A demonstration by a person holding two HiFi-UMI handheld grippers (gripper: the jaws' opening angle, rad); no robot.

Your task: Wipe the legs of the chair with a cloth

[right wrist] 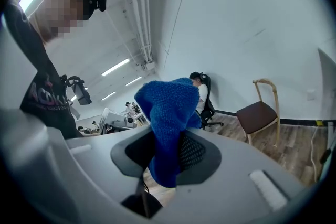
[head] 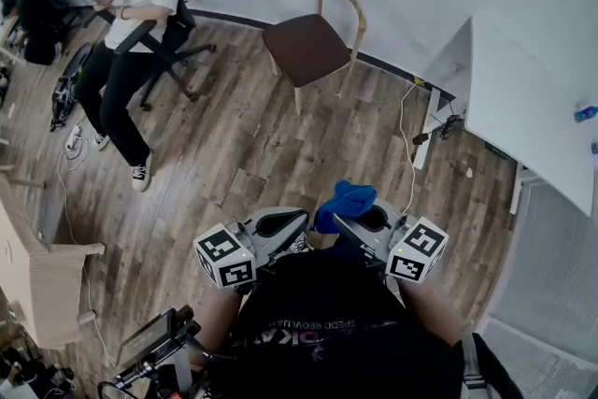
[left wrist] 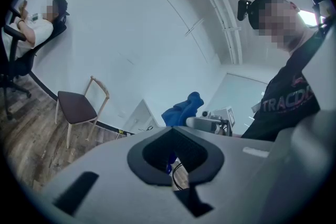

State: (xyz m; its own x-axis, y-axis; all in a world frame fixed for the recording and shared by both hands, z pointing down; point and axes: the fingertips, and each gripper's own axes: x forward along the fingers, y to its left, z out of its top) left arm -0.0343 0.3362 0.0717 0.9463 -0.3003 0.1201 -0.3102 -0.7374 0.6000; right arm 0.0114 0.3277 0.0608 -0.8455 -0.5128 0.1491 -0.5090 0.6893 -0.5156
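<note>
A wooden chair [head: 306,47] with a brown seat stands against the far wall, its pale legs [head: 297,98] on the plank floor. It also shows in the left gripper view as the chair [left wrist: 77,107] and in the right gripper view as the chair [right wrist: 258,113]. Both grippers are held close to my body, well short of it. My right gripper [head: 348,221] is shut on a blue cloth [head: 346,199], which bunches up above the jaws as the cloth [right wrist: 168,113]. My left gripper [head: 297,221] is shut with nothing in it, its jaws [left wrist: 176,162] pointing toward the blue cloth [left wrist: 181,110].
A person sits in a black office chair [head: 173,42] at the far left. A white desk [head: 533,107] fills the right side, with cables [head: 406,135] trailing on the floor beside it. A pale wooden unit [head: 47,276] stands at the left; a camera rig [head: 154,341] is near my feet.
</note>
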